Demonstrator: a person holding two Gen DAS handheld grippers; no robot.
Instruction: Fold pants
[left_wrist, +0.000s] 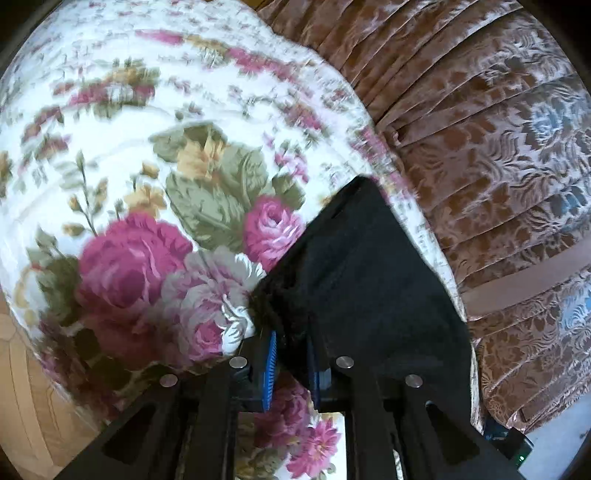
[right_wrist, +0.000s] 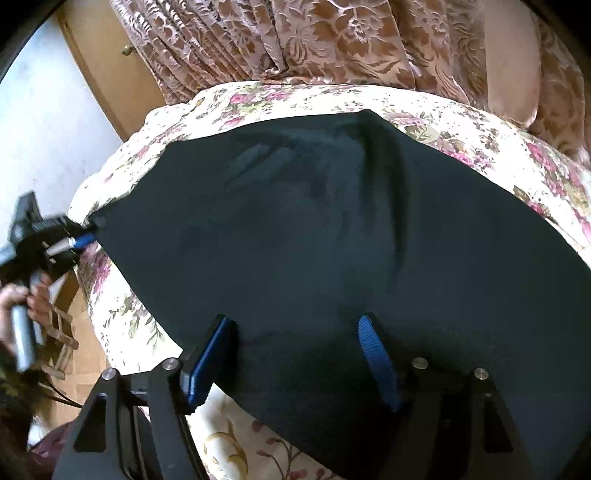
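The dark pants (right_wrist: 314, 229) lie spread over a floral bedspread (right_wrist: 266, 96). In the left wrist view the pants (left_wrist: 362, 266) run up and right from my left gripper (left_wrist: 291, 363), whose blue pads are shut on a corner of the cloth. The left gripper also shows in the right wrist view (right_wrist: 86, 238) at the far left, pinching the pants' left corner. My right gripper (right_wrist: 295, 328) is open, its blue pads (right_wrist: 373, 343) spread wide over the near edge of the pants, one pad on the cloth.
The bedspread (left_wrist: 147, 184) with large pink roses covers the bed. Brown patterned curtains (left_wrist: 498, 147) hang behind it, also shown in the right wrist view (right_wrist: 295, 40). A wooden floor (left_wrist: 33, 387) and a wooden door (right_wrist: 107, 70) lie at the left.
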